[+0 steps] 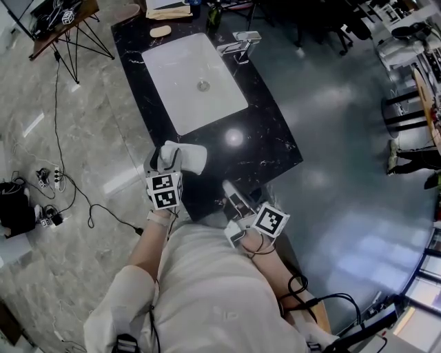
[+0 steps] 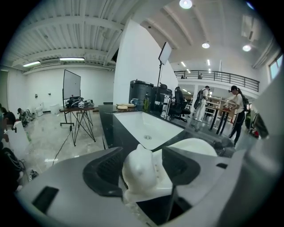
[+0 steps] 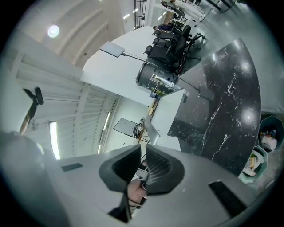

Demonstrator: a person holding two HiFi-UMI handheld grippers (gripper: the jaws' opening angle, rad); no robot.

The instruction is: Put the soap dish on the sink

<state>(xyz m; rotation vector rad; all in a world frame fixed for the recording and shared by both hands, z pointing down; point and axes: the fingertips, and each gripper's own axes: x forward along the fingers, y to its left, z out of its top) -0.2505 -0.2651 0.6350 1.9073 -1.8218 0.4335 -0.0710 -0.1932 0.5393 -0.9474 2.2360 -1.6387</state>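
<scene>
A white soap dish (image 1: 191, 157) lies at the near left corner of the black marble counter (image 1: 269, 138), in front of the white sink basin (image 1: 193, 79). My left gripper (image 1: 167, 160) is at the dish's near end. In the left gripper view the dish's rounded end (image 2: 141, 170) sits between the jaws of the left gripper (image 2: 142, 155), with a slim gap to the right jaw, so the gripper is open. The basin (image 2: 146, 126) lies straight ahead. My right gripper (image 1: 231, 193) hovers at the counter's near edge. Seen from its own camera, the right gripper (image 3: 143, 153) is shut on nothing.
A chrome faucet (image 1: 238, 45) stands at the basin's right side and a tan soap bar (image 1: 160, 31) lies beyond it. A tripod table (image 1: 69, 21) and floor cables (image 1: 48, 179) are on the left. People (image 2: 235, 106) stand far off by a table.
</scene>
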